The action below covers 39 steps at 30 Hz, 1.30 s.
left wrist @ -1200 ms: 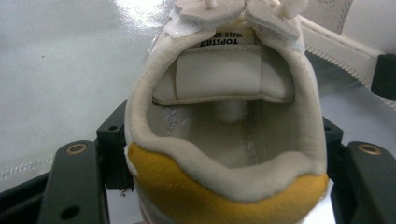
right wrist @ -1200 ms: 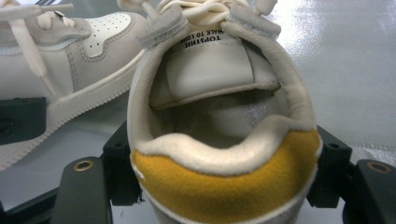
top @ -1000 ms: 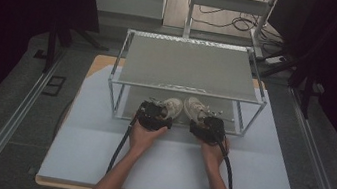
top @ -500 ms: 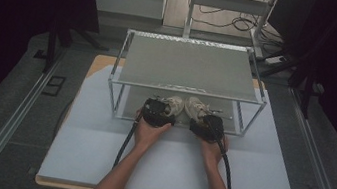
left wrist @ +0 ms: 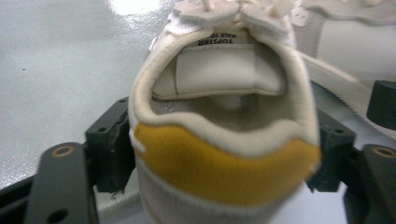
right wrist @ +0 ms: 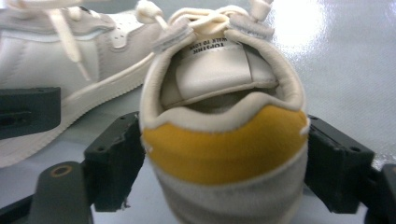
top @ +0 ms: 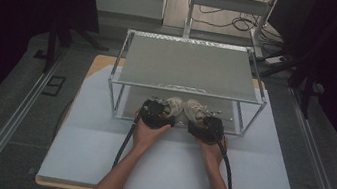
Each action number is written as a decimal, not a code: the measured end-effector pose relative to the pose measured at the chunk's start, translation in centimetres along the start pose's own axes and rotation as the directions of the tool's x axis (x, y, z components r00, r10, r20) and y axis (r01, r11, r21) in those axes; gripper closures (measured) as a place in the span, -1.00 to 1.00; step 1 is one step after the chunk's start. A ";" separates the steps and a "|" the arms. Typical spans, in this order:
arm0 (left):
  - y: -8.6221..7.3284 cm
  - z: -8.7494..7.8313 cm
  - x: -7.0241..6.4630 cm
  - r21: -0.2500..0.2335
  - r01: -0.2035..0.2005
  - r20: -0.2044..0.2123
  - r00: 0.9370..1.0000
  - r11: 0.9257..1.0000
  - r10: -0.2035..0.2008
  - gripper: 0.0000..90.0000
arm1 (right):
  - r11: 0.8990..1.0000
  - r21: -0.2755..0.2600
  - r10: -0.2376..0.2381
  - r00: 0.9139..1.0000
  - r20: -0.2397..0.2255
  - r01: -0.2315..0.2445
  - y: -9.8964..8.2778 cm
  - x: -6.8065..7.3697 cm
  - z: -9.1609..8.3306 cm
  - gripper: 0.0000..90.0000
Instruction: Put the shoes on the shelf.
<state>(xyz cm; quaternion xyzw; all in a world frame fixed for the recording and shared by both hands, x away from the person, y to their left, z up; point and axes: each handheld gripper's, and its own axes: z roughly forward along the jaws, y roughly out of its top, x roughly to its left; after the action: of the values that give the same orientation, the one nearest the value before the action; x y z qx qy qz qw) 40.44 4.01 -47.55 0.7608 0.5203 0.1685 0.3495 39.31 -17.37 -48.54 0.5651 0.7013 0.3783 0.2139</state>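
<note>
Both grippers sit at the front edge of the wire-framed metal shelf rack (top: pixel 192 73) in the high view, the left gripper (top: pixel 156 113) and right gripper (top: pixel 207 126) each behind one heel of a pair of cream low-top sneakers on the rack's lower shelf – a placement that looks like setting the pair down side by side.

From the left gripper view, the left cream sneaker with a mustard-yellow heel patch (left wrist: pixel 224 135) stands between jaws that have just been opening; they flank the heel loosely and no longer squeeze it.

Across in the right gripper view, the right cream sneaker with the same yellow heel tab (right wrist: pixel 224 140) likewise sits between jaws just spreading – laces knotted, tongue label visible, its mate just beside.
</note>
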 end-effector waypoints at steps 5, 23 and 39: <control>-0.4 -1.0 0.4 -0.013 -0.003 0.026 1.000 1.000 0.004 -0.51 | 1.000 -0.019 -0.006 1.000 -0.029 0.006 -0.3 -0.2 -1.1 -0.61; -2.4 -2.1 0.8 -0.010 0.004 0.082 0.997 1.000 -0.003 -0.37 | 0.994 -0.016 -0.106 0.990 -0.090 0.105 -1.6 -1.5 -3.1 -0.39; -2.1 -2.1 -0.6 -0.007 0.018 0.124 0.992 1.000 -0.016 -0.31 | 0.993 -0.016 -0.119 0.983 -0.143 0.118 -1.9 -0.2 -2.9 -0.20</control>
<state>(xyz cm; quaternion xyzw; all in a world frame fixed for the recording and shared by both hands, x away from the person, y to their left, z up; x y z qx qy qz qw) 37.47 4.71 -47.53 0.7639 0.5033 0.1201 0.3858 36.10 -18.54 -48.24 0.4929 0.7457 0.4072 0.1873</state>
